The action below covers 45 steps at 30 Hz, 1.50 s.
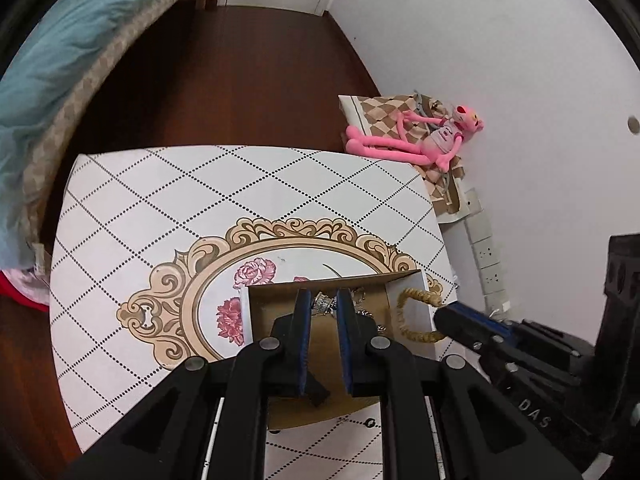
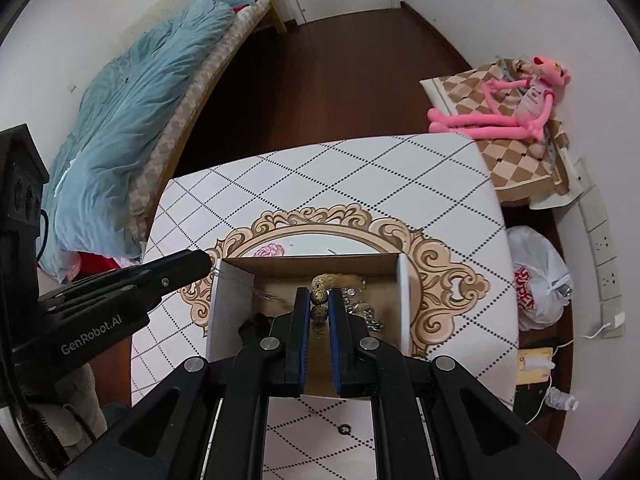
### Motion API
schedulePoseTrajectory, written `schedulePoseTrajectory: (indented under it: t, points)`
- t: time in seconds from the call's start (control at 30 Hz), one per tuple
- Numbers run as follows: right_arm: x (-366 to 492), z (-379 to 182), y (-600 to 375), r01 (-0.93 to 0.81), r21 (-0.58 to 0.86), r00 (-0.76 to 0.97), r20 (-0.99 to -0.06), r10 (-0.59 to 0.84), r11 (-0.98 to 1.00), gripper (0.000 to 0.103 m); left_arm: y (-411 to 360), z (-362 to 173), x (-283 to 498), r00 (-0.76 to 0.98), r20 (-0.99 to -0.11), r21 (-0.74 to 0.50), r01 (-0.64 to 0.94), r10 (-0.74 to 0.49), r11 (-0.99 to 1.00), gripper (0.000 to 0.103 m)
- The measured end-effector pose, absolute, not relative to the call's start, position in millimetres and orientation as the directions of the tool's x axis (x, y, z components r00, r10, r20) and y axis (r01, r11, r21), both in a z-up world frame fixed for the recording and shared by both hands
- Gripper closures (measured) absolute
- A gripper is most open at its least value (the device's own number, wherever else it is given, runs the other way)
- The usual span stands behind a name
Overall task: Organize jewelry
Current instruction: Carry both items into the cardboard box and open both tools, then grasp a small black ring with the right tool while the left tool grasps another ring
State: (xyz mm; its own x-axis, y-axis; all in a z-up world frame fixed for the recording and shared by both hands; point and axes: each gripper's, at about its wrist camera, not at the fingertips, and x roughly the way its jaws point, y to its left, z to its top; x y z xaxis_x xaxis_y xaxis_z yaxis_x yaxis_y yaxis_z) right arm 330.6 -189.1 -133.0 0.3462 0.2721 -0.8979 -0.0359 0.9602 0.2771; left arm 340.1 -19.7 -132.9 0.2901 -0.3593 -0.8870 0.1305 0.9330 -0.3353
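Left wrist view: the left gripper [image 1: 324, 300], nearly closed, pinches a silver piece [image 1: 322, 303] over the cardboard box [image 1: 280, 300] on the counter [image 1: 168, 200]. Right wrist view: the right gripper [image 2: 319, 300] clamps a speckled bead strand [image 2: 320, 295] — mid-sorting; next likely calls for lifting each piece clear without snagging the chain [image 2: 370, 318].

Right tongs [image 2: 320, 300] pinched on a speckled bead bracelet [image 2: 320, 285], over an open cardboard box [image 2: 232, 296] on the diamond-patterned counter [image 2: 320, 176]. Silver chain [image 2: 366, 312] lying in the box just right of the tongs. Left tongs [image 2: 196, 262] at the box's left wall, shut. Blue quilt on bed [image 2: 132, 120] left; pink plush toy [image 2: 512, 108] far right.
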Motion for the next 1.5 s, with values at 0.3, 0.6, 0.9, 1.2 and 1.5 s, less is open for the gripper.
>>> schedulePoseTrajectory:
  t: [0.3,0.6,0.9,1.2,1.5]
  points:
    - [353.6,-158.6,-178.7,-0.031,0.354,0.250,-0.903,0.350,0.935,0.094,-2.4,-142.5,347.5,0.324,-0.925,-0.188,0.067,-0.199,0.980,0.030]
    - [346.9,-184.6,-191.5,-0.020,0.190,0.211,-0.959,0.190,0.982,0.037,13.5,-151.4,328.1,0.399,-0.916,-0.028,0.009,-0.029,1.000,0.002]
    - [292.7,-192.6,-186.8,-0.001,-0.093,0.250,-0.964,-0.090,0.996,0.004,4.1,-160.4,287.2,0.458,-0.888,0.043,0.001,0.038,0.999,0.001]
    - [259.7,-172.6,-188.2,0.032,-0.074,0.313,-0.946,-0.081,0.997,0.004,3.1,-147.7,251.3,0.471,-0.881,0.036,-0.026,0.043,0.999,0.001]
    - [213.8,-111.8,-193.2,0.060,-0.060,0.453,-0.888,-0.080,0.996,0.004,-2.2,-95.3,203.1,0.553,-0.831,0.043,-0.026,0.050,0.999,0.001]
